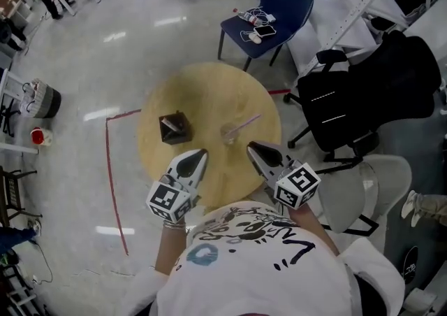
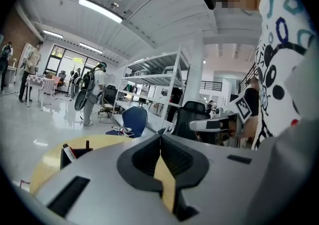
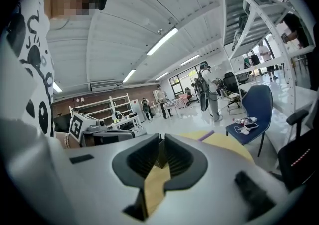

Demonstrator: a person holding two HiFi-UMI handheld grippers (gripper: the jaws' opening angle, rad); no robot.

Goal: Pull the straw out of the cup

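A clear cup (image 1: 230,133) stands right of centre on the round tan table (image 1: 209,91), with a purple straw (image 1: 245,124) leaning out of it to the right. In the right gripper view only the straw's tip (image 3: 207,135) shows, above the jaws. My left gripper (image 1: 202,154) hovers over the table's near edge, below and left of the cup, shut and empty. The right gripper (image 1: 251,147) is just below and right of the cup, apart from it, with its jaws together on nothing. Both point at the far side of the table.
A black angular holder (image 1: 174,128) sits on the table left of the cup and also shows in the left gripper view (image 2: 75,153). Beyond the table stands a blue chair (image 1: 269,7) with a phone and cables on it. A black office chair (image 1: 370,98) is at right, and red tape (image 1: 108,161) marks the floor.
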